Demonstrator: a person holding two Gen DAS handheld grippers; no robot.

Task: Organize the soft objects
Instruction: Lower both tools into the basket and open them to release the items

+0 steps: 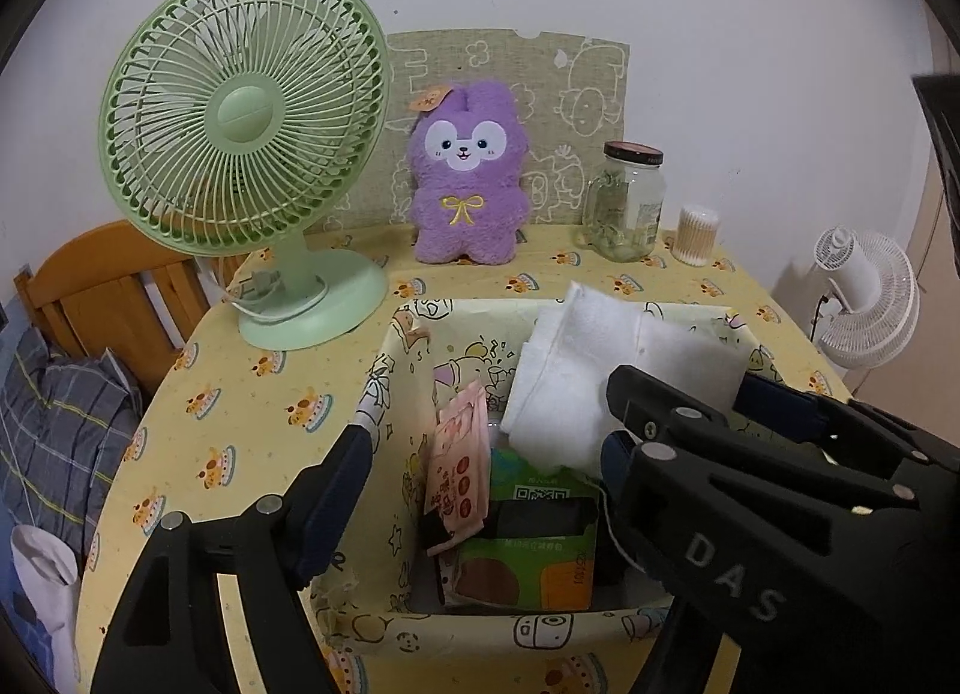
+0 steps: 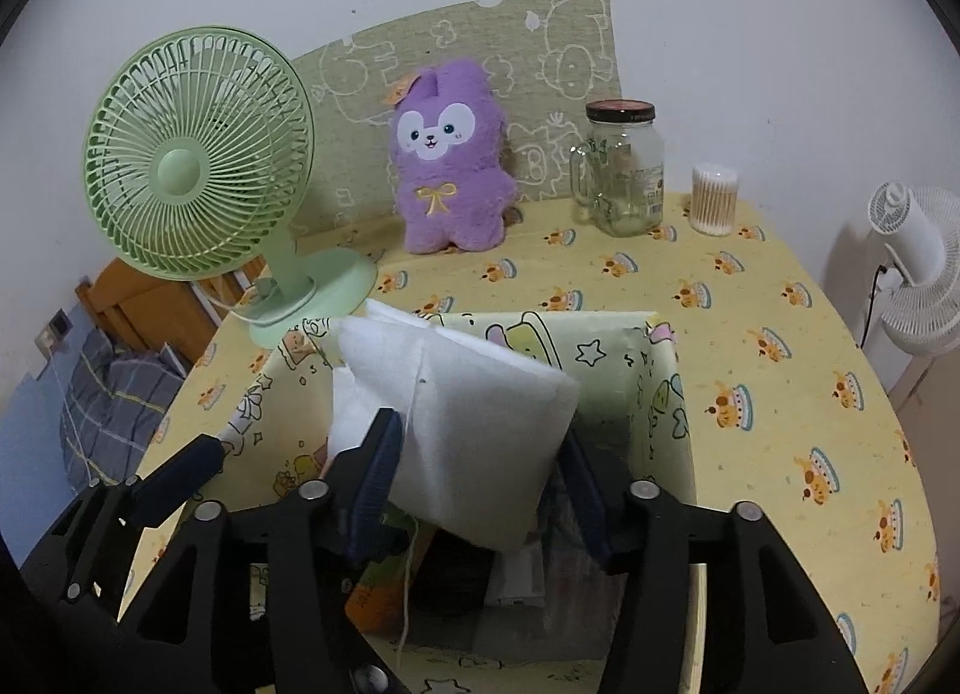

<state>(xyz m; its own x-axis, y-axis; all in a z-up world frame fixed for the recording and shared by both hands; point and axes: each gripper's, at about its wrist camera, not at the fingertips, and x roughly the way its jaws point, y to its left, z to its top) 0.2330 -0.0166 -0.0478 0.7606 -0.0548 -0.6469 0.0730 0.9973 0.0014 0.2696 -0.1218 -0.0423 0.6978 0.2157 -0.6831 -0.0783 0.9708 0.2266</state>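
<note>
Releasing white cloth into bin | your right gripper spread around it, seemingly clear; left gripper spread, empty | lift straight, avoiding the bin's far edge.

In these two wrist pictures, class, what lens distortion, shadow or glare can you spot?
Left wrist view: fisheye bends the table edge, corners go black, and the green fan is sharp. Right wrist view: same bending, a soft shadow beside the white fan, and faint glints on the glass jar.
</note>
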